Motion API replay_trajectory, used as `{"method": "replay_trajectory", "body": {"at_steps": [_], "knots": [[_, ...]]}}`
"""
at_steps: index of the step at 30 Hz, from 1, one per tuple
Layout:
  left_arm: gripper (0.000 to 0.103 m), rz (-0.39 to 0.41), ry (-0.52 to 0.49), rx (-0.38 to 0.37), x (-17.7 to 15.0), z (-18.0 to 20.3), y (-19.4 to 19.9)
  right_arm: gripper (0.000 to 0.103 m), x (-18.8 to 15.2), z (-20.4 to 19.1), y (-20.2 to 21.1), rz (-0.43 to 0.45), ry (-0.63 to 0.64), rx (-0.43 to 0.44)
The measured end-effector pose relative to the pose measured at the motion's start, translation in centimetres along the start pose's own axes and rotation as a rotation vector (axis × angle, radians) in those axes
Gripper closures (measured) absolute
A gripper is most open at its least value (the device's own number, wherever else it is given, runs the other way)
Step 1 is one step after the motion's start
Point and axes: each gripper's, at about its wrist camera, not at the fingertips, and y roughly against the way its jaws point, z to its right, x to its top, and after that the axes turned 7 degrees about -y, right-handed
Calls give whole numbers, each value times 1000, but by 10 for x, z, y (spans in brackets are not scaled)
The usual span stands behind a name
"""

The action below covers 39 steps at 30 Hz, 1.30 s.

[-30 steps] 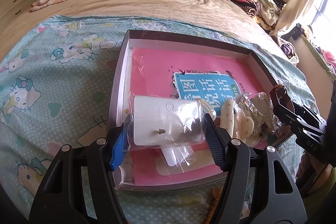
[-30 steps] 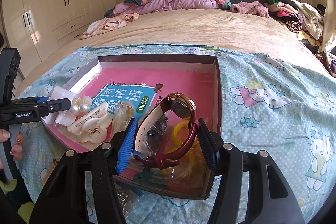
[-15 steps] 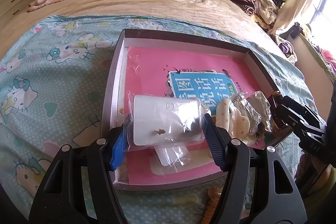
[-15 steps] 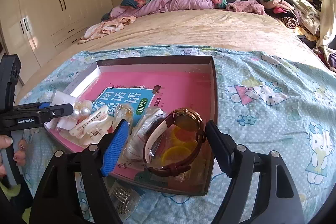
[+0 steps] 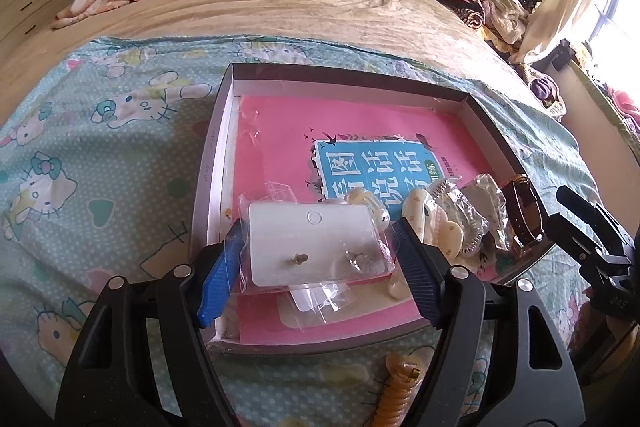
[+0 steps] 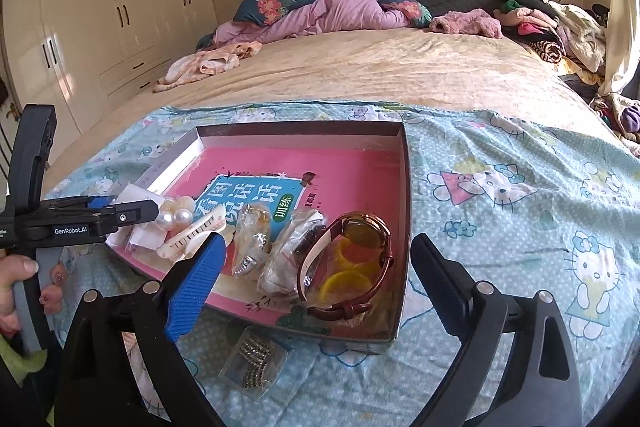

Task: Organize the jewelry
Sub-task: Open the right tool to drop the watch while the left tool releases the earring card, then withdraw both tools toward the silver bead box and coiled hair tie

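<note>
Gripping, L claw [image 5: 316, 259]: pads pressed on bagged earring card [image 5: 312, 247], low over tray's [image 5: 208, 163] near-left corner.
R claw [image 6: 316, 283]: wide apart, holding nothing.
Watch [image 6: 348, 263]: in tray, near-right corner, on bed.

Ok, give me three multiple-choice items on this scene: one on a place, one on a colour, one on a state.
1. Where is the watch?
A. On the blanket outside the tray
B. In the tray, at its near right corner
C. Clamped between gripper fingers

2. What colour is the outside of the watch's strap?
A. Green
B. Black
C. Dark red

3. What state is the right gripper in?
A. Open, holding nothing
B. Shut on the watch
C. Shut on a hair clip

Answers: 1 B, the watch lies inside the tray walls by that corner. 2 C, the band's outer face shows dark red. 3 A, its fingers stand wide apart and clear of the watch.
</note>
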Motion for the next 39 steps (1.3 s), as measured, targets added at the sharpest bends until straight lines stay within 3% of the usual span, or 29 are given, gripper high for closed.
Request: {"method": "replay_trajectory", "body": {"at_steps": [15,18,29,39], "knots": [[24,70,5,0,4,6,41,7,5,-14,39,64,23,12],[12,90,7,5,4,7,52,7,6,-18,49,82,32,17],[10,136,5,13,-9,11,81,6,3,-35,79,120,63,29],[10,128,-16,22,-31,13,92,6,-9,-47,89,103,94,41]]}}
